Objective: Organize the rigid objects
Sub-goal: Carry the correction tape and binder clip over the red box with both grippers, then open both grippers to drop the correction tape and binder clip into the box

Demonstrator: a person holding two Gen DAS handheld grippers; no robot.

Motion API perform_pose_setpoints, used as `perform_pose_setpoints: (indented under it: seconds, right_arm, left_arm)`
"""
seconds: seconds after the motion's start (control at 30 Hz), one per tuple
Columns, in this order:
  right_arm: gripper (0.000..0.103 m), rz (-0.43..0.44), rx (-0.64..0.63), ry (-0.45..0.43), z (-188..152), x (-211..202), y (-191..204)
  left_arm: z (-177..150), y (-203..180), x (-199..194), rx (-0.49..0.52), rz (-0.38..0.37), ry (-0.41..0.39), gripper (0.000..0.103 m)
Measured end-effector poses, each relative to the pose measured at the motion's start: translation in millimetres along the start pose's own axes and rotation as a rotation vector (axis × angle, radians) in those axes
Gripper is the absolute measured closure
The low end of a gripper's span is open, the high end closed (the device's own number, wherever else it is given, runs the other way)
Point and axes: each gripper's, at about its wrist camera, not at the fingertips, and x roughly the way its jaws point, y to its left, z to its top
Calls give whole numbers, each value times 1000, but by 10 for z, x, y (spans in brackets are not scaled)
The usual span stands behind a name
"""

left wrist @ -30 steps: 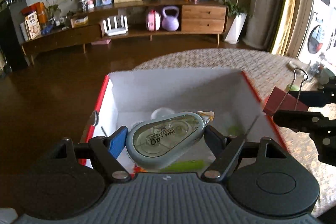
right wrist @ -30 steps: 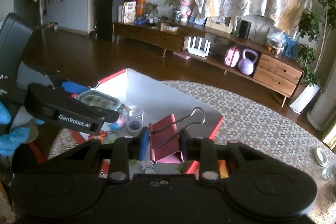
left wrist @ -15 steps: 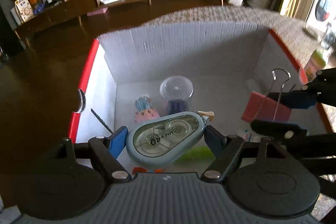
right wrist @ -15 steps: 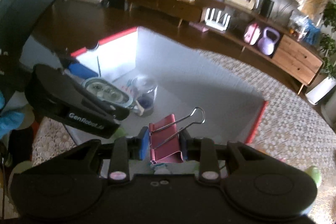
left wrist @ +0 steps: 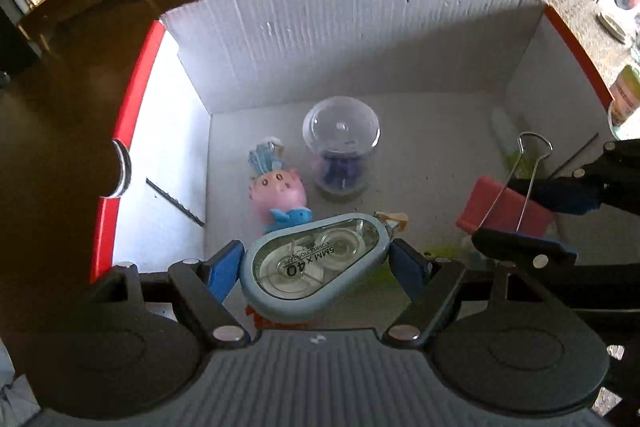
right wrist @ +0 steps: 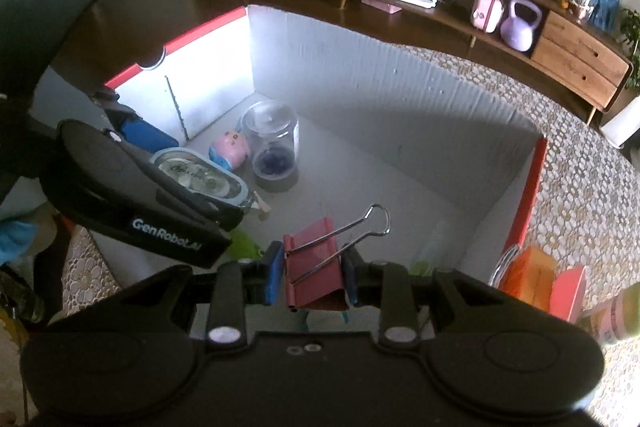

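Left hand-held gripper (left wrist: 316, 259): clamped on correction tape (left wrist: 314, 265) | right hand-held gripper (right wrist: 312, 277): clamped on red binder clip (right wrist: 314, 265) | change: both had dropped from rim height into white box (left wrist: 360, 43) | status: release likely next.

Green item (left wrist: 442, 251) on box (left wrist: 344, 39) floor, mostly hidden behind claws.

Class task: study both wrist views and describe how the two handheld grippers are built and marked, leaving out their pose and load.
Both are black plastic. The left gripper and right gripper each have blue finger pads, silver pivot screws and two round domed housings. The left one's side reads "GenRobot.AI" in white. No cables show.
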Motion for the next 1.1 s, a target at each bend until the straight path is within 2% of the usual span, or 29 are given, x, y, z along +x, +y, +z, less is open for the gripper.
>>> perform_pose_setpoints:
  seconds: [0.27,0.5,0.6,0.67,0.8,1.1]
  right_arm:
    - [69,-3,12,15,1,-14,-12]
    - [54,15,25,-35,-28,-197,-4]
    - [40,9,27,-71,-69,-331,2]
    - [39,14,31,-85,-104,-410,-14]
    - [24,25,58,-131,-170,-598,-49]
    - [11,45,68,-205,-325,-1020,-57]
  left_arm:
    - [5,-31,23,14,7,45,23]
    - [8,8,17,-14,-10,58,24]
    - [-9,7,7,-15,-1,44,23]
    - [-32,-1,-17,-17,-4,34,23]
    - [-90,-37,-123,-27,-10,7,23]
    - [-223,-212,-469,-4,-15,-83,23]
